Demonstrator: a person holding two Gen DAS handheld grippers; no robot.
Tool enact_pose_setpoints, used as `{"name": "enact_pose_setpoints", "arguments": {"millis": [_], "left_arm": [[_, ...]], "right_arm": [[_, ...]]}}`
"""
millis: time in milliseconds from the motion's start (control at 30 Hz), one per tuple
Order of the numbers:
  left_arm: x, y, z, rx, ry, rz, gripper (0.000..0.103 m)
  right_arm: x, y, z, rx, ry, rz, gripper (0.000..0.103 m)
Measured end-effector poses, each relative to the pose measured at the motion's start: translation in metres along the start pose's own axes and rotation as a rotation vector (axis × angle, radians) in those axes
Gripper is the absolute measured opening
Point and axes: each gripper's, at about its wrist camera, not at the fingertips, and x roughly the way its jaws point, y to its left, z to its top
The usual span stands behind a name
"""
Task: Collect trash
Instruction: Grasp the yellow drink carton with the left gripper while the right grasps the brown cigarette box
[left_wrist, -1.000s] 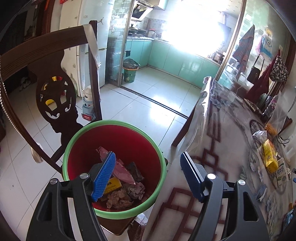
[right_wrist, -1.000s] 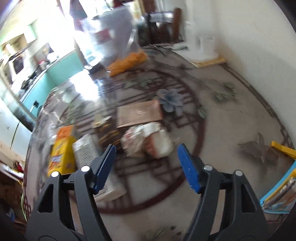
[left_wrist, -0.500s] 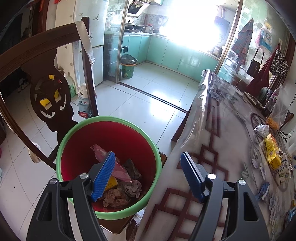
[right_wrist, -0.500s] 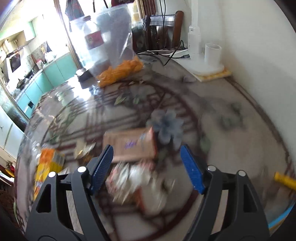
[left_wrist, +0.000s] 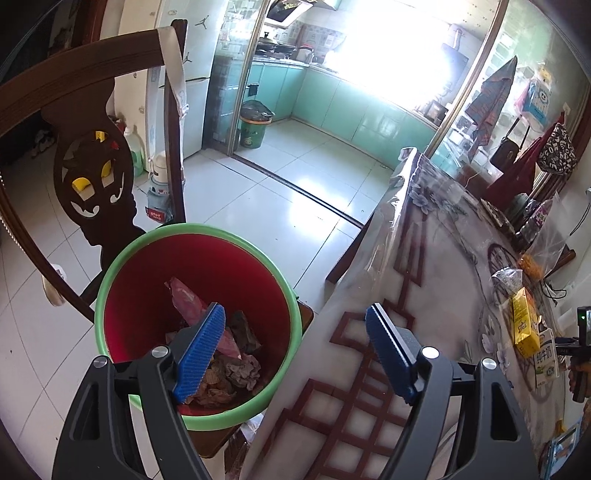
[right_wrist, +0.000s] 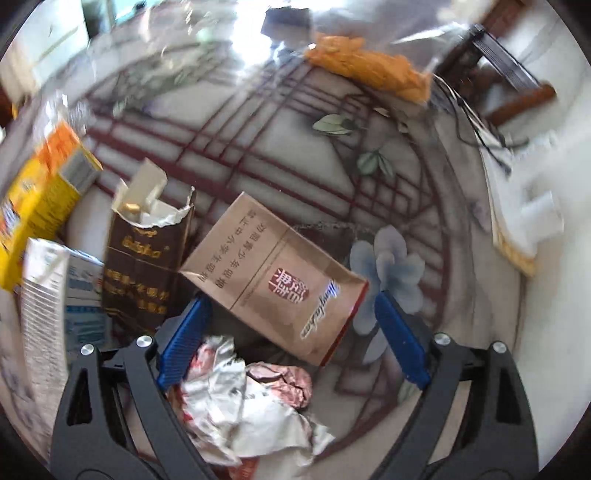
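reach-to-grasp step of trash collection. right gripper above the bench, fingers opening wide, nothing pressed between; tan cigarette pack lying flat just ahead, crumpled wrapper below and between the fingers. next: lowering to straddle one piece, then closing. left gripper empty, fingers opening, over the red bin with green rim, partly filled, just beside the bench edge.
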Motion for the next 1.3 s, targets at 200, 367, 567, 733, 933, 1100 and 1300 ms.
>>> {"name": "enact_pose_setpoints", "arguments": {"millis": [200, 367, 567, 733, 933, 1100, 1300], "left_arm": [[0.007, -0.016, -0.002, 0.055, 0.023, -0.005, 0.075], [0.001, -0.043, -0.005, 0.184, -0.024, 0.063, 0.075], [0.004, -0.155, -0.014, 0.240, 0.006, -0.158, 0.075], [0.031, -0.282, -0.022, 0.307, 0.096, -0.319, 0.081], [0.067, -0.398, -0.064, 0.607, 0.167, -0.261, 0.085], [0.095, -0.408, -0.067, 0.598, 0.242, -0.188, 0.085], [0.110, -0.397, -0.066, 0.579, 0.314, -0.238, 0.054]], "right_arm": [[-0.001, -0.002, 0.002, -0.029, -0.016, 0.017, 0.090], [-0.004, -0.013, -0.014, 0.199, -0.041, 0.215, 0.025], [-0.024, 0.005, -0.061, 0.426, -0.054, 0.281, 0.001], [-0.040, 0.004, -0.057, 0.384, -0.146, 0.140, 0.048], [-0.041, -0.009, -0.066, 0.448, -0.190, 0.155, 0.051], [-0.048, -0.011, -0.048, 0.278, -0.223, 0.126, 0.071], [-0.033, 0.004, -0.006, -0.084, -0.120, 0.063, 0.077]]}}
